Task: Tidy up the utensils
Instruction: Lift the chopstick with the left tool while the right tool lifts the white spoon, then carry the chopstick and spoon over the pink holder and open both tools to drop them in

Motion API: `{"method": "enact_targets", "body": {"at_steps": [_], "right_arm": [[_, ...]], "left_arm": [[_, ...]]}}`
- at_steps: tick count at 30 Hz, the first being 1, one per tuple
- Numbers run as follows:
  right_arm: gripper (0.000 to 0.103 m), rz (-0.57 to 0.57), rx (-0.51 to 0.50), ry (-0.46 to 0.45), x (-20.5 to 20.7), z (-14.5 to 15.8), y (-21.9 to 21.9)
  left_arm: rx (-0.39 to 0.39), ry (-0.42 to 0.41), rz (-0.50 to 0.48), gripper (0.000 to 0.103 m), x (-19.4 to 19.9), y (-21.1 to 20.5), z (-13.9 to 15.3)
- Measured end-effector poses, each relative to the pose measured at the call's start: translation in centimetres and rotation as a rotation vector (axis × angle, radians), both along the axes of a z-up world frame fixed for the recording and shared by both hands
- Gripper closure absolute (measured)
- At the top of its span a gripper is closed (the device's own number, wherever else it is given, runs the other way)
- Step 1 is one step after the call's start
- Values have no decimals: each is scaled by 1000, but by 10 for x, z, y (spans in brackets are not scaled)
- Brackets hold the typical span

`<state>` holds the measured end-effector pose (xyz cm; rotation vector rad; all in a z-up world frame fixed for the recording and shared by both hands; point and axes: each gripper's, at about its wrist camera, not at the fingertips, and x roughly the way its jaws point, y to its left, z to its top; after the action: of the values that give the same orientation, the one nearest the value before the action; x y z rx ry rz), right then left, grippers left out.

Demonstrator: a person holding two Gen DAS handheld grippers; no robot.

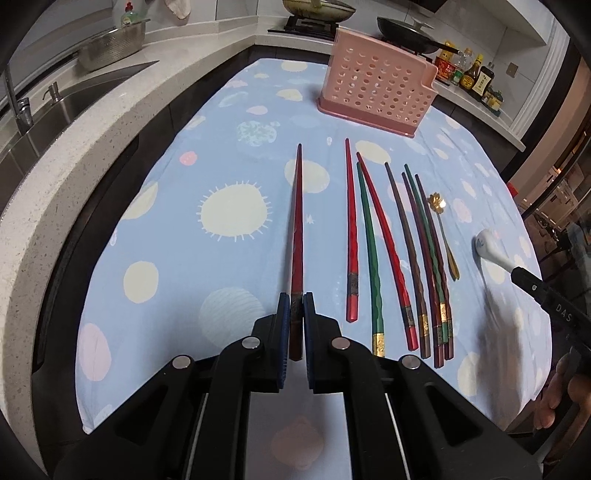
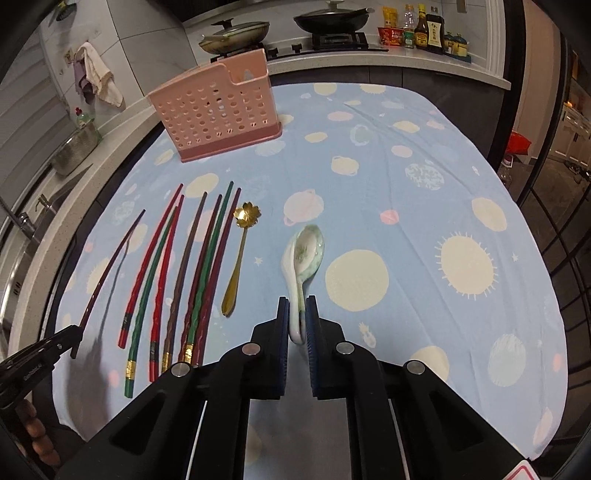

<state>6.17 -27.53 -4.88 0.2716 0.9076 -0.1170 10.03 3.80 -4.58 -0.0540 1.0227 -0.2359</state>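
Note:
My left gripper (image 1: 295, 299) is shut on the thick end of a dark red chopstick (image 1: 296, 221) and holds it off the table, tip pointing away. My right gripper (image 2: 296, 304) is shut on the handle of a white ceramic spoon (image 2: 304, 251), which also shows in the left wrist view (image 1: 487, 245). Several red, green and brown chopsticks (image 1: 391, 251) lie side by side on the blue cloth. A gold flower spoon (image 2: 240, 251) lies beside them. The pink perforated utensil holder (image 1: 376, 85) stands upright at the far side, and shows in the right wrist view (image 2: 218, 107).
The table (image 2: 424, 184) has a blue spotted cloth. A stone counter with a sink (image 1: 70, 99) and metal colander (image 1: 110, 44) runs along the left. A stove with pans (image 2: 332, 18) and sauce bottles (image 2: 421, 29) stands behind the table.

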Motion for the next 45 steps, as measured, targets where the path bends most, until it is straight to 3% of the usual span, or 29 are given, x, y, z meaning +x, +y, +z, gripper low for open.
{"method": "enact_targets", "body": {"at_steps": [5,24,31,41,45], "right_arm": [[95,2,1,-57,7,28,-1],[96,52,31,-192,61,88,-3],[96,62,87,-234,106,113,-17],[96,58,161,-323,198,151,-37],[96,53,146,-351,232,162,-39]], "left_arm": [[-49,-53,14,96,6,5,30],[-78,-365,42,96,87,1,153],[-119,-428,18,96,119,-12,191],[-177,-617,-26,96,175,-44,279],[-170,-684,-39,96,201,-61,297]]}}
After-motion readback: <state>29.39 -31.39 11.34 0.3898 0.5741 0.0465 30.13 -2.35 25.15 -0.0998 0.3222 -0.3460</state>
